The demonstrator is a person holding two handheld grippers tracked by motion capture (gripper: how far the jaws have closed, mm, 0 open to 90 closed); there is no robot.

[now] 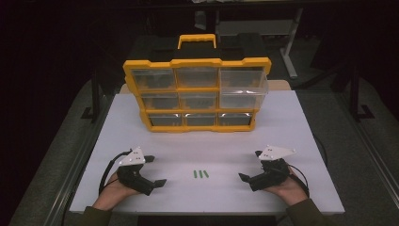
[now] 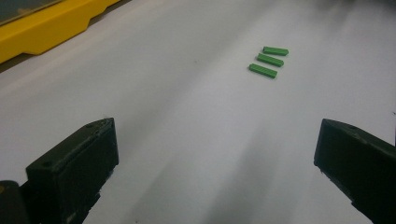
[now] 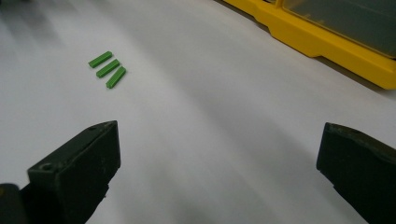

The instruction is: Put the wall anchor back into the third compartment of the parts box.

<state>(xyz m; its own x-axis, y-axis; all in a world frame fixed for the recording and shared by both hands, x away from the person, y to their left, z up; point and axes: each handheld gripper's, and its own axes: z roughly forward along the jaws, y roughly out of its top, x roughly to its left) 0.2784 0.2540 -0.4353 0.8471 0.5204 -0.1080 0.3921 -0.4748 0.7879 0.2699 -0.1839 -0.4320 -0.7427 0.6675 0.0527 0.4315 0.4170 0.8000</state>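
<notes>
We judge nothing is begun: our left gripper (image 1: 153, 170) and right gripper (image 1: 251, 165) rest on the matte white tabletop (image 1: 291, 122), jaws spread and empty. Between them lie three small green flat plastic bars (image 1: 201, 174). Beyond stands a yellow plastic organiser with clear drawers (image 1: 197, 94). Next likely calls for pinching one slim bar.

Black left claw (image 1: 155, 170) and right claw (image 1: 251, 165), grey plates, olive sleeves.
</notes>
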